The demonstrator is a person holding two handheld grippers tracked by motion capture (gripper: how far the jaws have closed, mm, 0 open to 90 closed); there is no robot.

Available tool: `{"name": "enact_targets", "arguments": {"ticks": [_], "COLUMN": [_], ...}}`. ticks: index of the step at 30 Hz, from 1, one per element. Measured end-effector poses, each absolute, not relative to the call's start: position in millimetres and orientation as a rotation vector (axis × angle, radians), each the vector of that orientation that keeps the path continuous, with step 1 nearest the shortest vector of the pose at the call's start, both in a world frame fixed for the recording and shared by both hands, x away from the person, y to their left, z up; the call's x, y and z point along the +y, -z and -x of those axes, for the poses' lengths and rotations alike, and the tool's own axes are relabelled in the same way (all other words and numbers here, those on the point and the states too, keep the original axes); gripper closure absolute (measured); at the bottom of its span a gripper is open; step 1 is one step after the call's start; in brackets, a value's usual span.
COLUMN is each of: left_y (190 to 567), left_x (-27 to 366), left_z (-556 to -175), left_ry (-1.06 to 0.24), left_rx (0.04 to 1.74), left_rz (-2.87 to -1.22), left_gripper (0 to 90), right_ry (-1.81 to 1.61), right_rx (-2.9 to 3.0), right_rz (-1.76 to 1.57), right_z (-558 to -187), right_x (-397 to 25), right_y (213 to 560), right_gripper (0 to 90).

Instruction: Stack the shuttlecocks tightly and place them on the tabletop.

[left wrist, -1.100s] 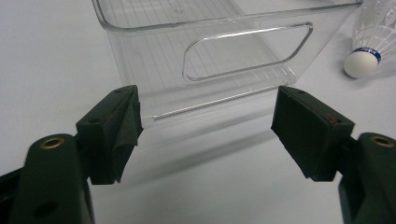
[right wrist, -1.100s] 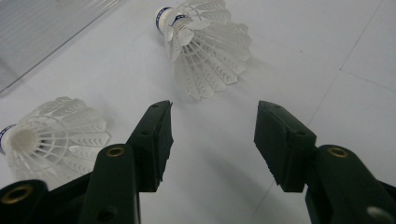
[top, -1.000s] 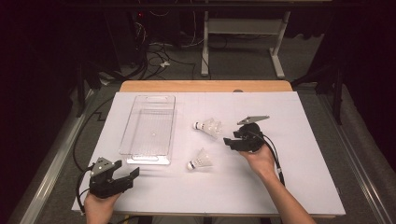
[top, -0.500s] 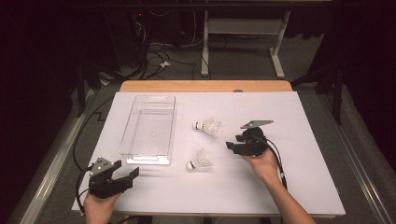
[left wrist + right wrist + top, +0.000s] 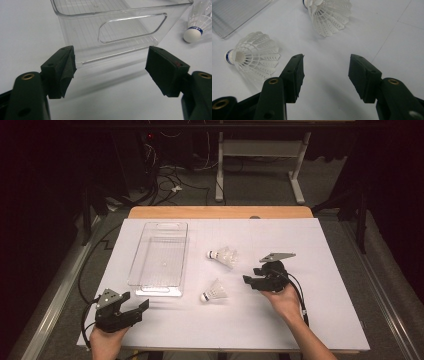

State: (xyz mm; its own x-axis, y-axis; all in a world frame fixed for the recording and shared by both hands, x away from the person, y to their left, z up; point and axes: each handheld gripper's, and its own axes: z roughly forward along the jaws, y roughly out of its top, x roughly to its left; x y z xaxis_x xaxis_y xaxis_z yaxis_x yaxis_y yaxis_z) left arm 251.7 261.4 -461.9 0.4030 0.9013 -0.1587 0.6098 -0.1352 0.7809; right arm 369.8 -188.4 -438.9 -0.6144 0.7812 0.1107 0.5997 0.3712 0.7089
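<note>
Shuttlecock (image 5: pixel 214 291) lying on the worktop (image 5: pixel 325 320) just beside the right claw (image 5: pixel 252 281), spread wide, gripping nothing.

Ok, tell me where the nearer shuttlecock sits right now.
In the high view, the nearer shuttlecock lies on the white table cover, between the clear bin at its left and the right gripper at its right, touching neither.

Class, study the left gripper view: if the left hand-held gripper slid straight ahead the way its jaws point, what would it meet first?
Most likely the near end wall of the clear plastic bin, directly ahead of the open left hand-held gripper. The shuttlecock lies off to the side, outside that line.
</note>
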Motion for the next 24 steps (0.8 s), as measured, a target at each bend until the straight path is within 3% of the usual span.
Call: {"name": "enact_targets", "arguments": {"ticks": [24], "left_y": [462], "left_x": [262], "left_z": [-251], "left_ry": [-0.451], "left_rx": [1.3], "left_rz": [-1.845], "left_gripper": [25.1], "right_ry": [-1.113], "right_rx": [2.414], "right_rz": [-1.213], "right_z": [-356], "right_x": [-186], "right_y": [441], "right_gripper": [44.9]}}
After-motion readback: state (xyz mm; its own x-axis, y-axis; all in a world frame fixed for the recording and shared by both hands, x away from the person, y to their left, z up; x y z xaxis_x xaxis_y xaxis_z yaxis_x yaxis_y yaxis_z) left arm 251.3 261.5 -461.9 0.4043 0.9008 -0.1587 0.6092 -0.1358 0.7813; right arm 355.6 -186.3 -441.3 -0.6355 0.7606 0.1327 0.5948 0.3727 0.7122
